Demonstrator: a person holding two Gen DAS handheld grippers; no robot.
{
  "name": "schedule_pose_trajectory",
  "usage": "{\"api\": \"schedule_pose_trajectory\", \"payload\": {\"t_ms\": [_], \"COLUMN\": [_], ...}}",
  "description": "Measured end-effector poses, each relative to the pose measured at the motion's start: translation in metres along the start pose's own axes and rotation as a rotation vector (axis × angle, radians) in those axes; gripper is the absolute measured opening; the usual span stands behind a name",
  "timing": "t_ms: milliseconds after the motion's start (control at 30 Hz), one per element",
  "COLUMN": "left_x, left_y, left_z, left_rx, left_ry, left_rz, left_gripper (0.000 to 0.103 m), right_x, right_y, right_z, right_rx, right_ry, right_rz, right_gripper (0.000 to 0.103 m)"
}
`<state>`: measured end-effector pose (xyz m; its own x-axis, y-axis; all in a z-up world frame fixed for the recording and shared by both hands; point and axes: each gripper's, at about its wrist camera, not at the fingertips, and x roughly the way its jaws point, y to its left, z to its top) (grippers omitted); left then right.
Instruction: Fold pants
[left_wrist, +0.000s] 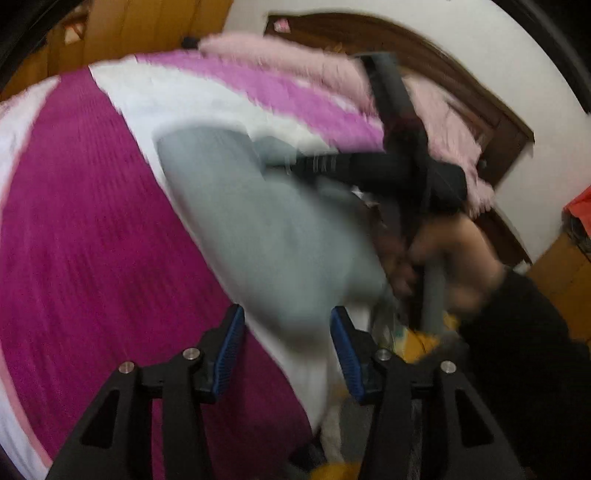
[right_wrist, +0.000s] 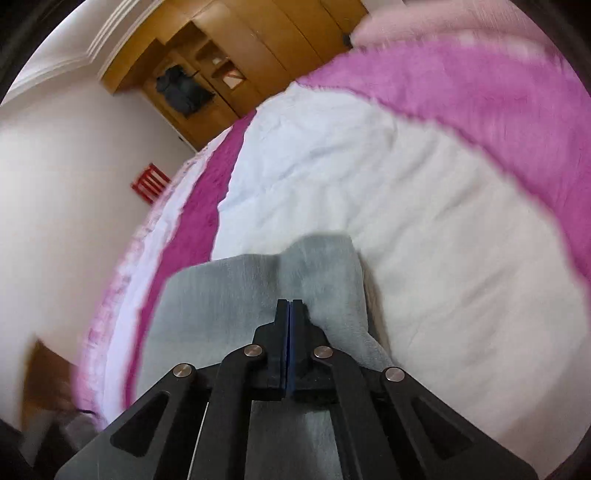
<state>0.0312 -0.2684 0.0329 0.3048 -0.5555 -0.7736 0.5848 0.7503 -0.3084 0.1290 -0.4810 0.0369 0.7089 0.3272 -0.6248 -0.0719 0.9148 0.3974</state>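
Note:
The grey pants lie on a bed with a white and magenta blanket. My left gripper is open and empty, its blue pads just short of the near end of the pants. In the left wrist view my right gripper reaches in from the right and touches the far end of the pants. In the right wrist view my right gripper is shut on a fold of the grey pants, lifted over the white part of the blanket.
A fluffy pink blanket is heaped at the bed's far end by a dark wooden headboard. A wooden wardrobe stands beyond the bed. Yellow cloth lies by the bed's near edge.

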Motion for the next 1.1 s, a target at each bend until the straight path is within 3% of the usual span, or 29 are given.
{"api": "schedule_pose_trajectory", "payload": {"t_ms": [67,100,200,267,333,400,467,533,567,600,633,667,800,867,933,1000,1100], "left_x": [0.002,-0.003,-0.02,-0.03,-0.034,-0.025,-0.005,0.017,0.019,0.019,0.019,0.019,-0.006,-0.039,-0.079,-0.116,-0.145], "left_y": [-0.002,-0.002,0.012,0.033,0.061,0.095,0.126,0.145,0.146,0.143,0.136,0.132,0.127,0.132,0.143,0.163,0.207], "left_z": [-0.013,-0.016,-0.012,-0.003,0.009,0.026,0.043,0.049,0.053,0.056,0.06,0.062,0.052,0.05,0.045,0.035,0.014], "left_rx": [0.025,0.03,-0.058,-0.171,-0.299,-0.436,-0.559,-0.701,-0.729,-0.721,-0.7,-0.696,-0.744,-0.681,-0.615,-0.609,-0.679], "left_ry": [0.022,0.01,-0.039,-0.101,-0.147,-0.164,-0.101,-0.054,-0.08,-0.097,-0.111,-0.107,-0.132,-0.17,-0.217,-0.241,-0.252], "left_rz": [0.01,-0.003,-0.09,-0.12,-0.16,-0.215,-0.305,-0.386,-0.408,-0.422,-0.424,-0.396,-0.419,-0.376,-0.33,-0.248,-0.14], "left_gripper": [0.049,0.049,0.049,0.052,0.059,0.064,0.069,0.069,0.067,0.065,0.041,0.019,0.016,0.016,0.016,0.016,0.018], "right_x": [-0.009,-0.015,-0.035,-0.042,-0.049,-0.046,-0.035,-0.019,-0.018,-0.018,-0.018,-0.021,0.0,0.017,0.039,0.063,0.084], "right_y": [0.016,0.023,0.036,0.038,0.022,-0.009,-0.04,-0.056,-0.055,-0.051,-0.044,-0.033,0.026,0.066,0.113,0.152,0.189], "right_z": [-0.008,-0.011,-0.01,-0.005,-0.002,0.001,0.0,-0.003,-0.004,-0.003,-0.002,-0.001,-0.004,-0.006,-0.008,-0.01,-0.008], "right_rx": [-0.059,-0.08,-0.181,-0.217,-0.167,0.023,0.214,0.32,0.329,0.327,0.326,0.306,0.236,0.163,0.046,-0.048,-0.138], "right_ry": [-0.027,-0.032,-0.05,-0.073,-0.09,-0.044,0.031,0.111,0.111,0.114,0.121,0.115,0.153,0.176,0.204,0.231,0.255], "right_rz": [-0.044,-0.053,-0.097,-0.151,-0.201,-0.188,-0.082,0.008,0.046,0.088,0.119,0.13,0.245,0.273,0.256,0.204,0.081], "right_gripper": [0.0,0.006,0.044,0.056,0.088,0.089,0.086,0.066,0.059,0.039,0.032,0.031,0.026,0.025,0.025,0.026,0.046]}}
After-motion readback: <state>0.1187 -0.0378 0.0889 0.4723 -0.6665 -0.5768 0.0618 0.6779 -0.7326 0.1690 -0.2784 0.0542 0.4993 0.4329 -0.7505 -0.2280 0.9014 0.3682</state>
